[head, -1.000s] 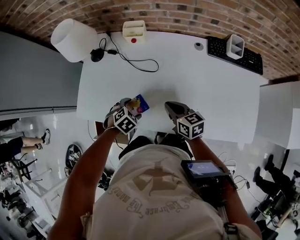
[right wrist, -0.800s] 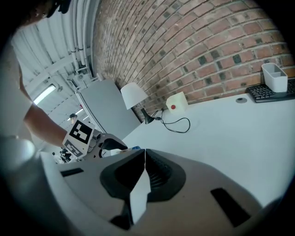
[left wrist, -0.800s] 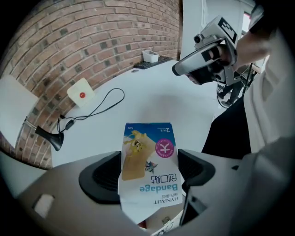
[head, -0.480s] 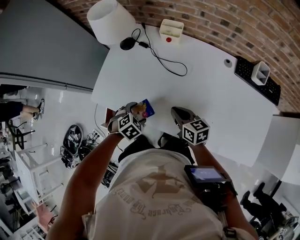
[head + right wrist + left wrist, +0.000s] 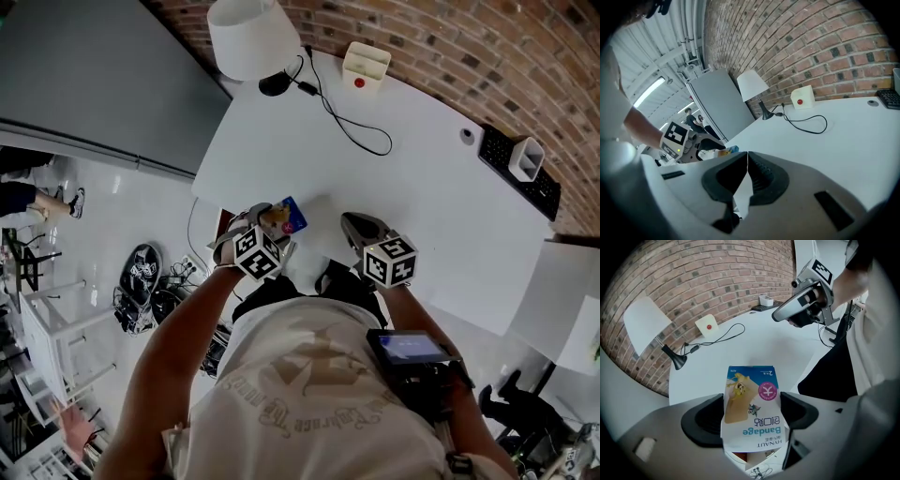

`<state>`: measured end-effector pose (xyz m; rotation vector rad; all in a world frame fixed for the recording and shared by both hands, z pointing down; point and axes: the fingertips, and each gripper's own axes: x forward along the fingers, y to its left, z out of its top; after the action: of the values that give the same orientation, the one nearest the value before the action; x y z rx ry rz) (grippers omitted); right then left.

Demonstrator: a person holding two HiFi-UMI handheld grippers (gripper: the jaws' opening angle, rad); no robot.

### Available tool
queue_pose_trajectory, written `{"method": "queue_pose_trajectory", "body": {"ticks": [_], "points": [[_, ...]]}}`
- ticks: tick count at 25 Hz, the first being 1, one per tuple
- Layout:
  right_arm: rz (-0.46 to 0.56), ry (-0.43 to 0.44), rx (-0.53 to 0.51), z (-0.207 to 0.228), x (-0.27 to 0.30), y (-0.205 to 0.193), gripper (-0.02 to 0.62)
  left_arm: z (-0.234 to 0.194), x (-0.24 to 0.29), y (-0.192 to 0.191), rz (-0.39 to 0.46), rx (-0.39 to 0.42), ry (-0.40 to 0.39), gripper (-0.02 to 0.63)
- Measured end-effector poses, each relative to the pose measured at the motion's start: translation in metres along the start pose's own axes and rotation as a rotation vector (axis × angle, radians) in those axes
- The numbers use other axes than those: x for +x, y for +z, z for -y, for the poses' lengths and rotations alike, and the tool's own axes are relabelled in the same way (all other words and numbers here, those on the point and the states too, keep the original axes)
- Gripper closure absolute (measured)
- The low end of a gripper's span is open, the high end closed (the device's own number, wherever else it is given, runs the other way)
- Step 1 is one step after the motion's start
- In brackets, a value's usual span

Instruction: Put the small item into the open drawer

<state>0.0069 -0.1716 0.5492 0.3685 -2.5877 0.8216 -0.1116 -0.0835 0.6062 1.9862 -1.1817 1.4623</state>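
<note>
Head view: the left gripper (image 5: 273,223) and right gripper (image 5: 350,224) sit side by side at the near edge of a white desk (image 5: 422,187). On the far side of the desk I see a lamp (image 5: 247,36), a cable (image 5: 349,125), a small box (image 5: 367,66) with a red button, and a keyboard (image 5: 518,172). A bandage packet (image 5: 287,217) pokes out of the left gripper over the desk edge. I cannot pick out the drawer with any certainty; a brownish patch shows under the edge beside the left gripper.

Left gripper view: the jaws are clamped on the lower part of the packet, one jaw on each side. Its printed face is toward the camera and its upper part stands clear beyond the tips. The right gripper hangs nearby to the right.

Right gripper view: the jaws are pressed together with nothing between them.

Risk, as I judge it: the packet is thin and slick and held by one end only. A knock on the desk edge or drawer front could bend it or twist it loose, and with the drawer poorly seen, a release could land it outside.
</note>
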Motion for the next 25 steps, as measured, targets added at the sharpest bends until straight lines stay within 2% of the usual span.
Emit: {"method": "queue_pose_trajectory", "body": {"ticks": [16, 25], "points": [[0.025, -0.097, -0.009, -0.072, 0.030, -0.006, 0.589, -0.014, -0.030, -0.076, 0.059, 0.074, -0.056, 0.223], [0.025, -0.143, -0.004, -0.116, 0.050, -0.022, 0.589, -0.020, -0.043, -0.126, 0.086, 0.092, -0.078, 0.224]]}}
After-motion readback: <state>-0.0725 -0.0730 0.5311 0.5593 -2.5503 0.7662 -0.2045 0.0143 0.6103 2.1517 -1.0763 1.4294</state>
